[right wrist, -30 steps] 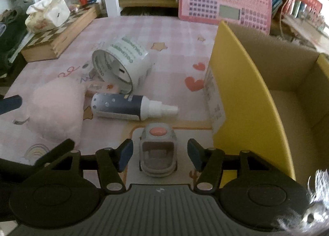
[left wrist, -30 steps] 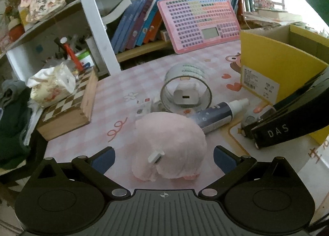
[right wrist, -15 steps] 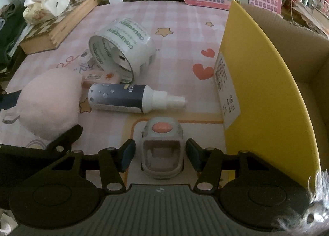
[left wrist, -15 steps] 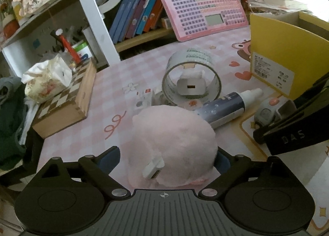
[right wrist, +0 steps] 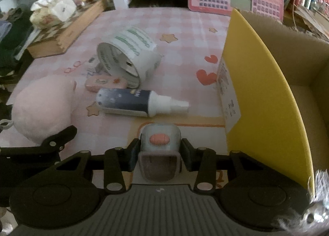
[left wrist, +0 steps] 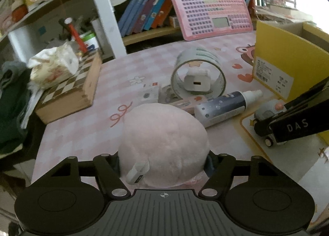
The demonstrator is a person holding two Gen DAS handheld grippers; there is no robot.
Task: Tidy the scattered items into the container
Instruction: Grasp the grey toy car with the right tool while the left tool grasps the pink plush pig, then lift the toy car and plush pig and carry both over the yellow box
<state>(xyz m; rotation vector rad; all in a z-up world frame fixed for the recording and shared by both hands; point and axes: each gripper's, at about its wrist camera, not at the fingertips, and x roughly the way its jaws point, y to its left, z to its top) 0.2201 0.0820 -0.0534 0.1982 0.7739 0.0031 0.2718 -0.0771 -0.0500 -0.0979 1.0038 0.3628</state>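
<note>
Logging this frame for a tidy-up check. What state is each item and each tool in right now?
Pink plush: on the table, squeezed between the left tool fingers.
Grey toy car: upright, clamped by the right tool.
Spray bottle: lying on its side, capped.
Tape roll: on its side, white charger inside.
Pink eraser: lying flat.
Yellow box: open; visible part holds nothing.

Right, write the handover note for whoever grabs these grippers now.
Left gripper: fingers hug the pink plush, apparently shut on it, on the mat.
Right gripper: shut on the small grey toy car, beside the yellow box.
Still on the table: spray bottle, tape roll with white charger inside, pink eraser.
Box floor, where visible, looks empty. Left: everything into the box.
</note>
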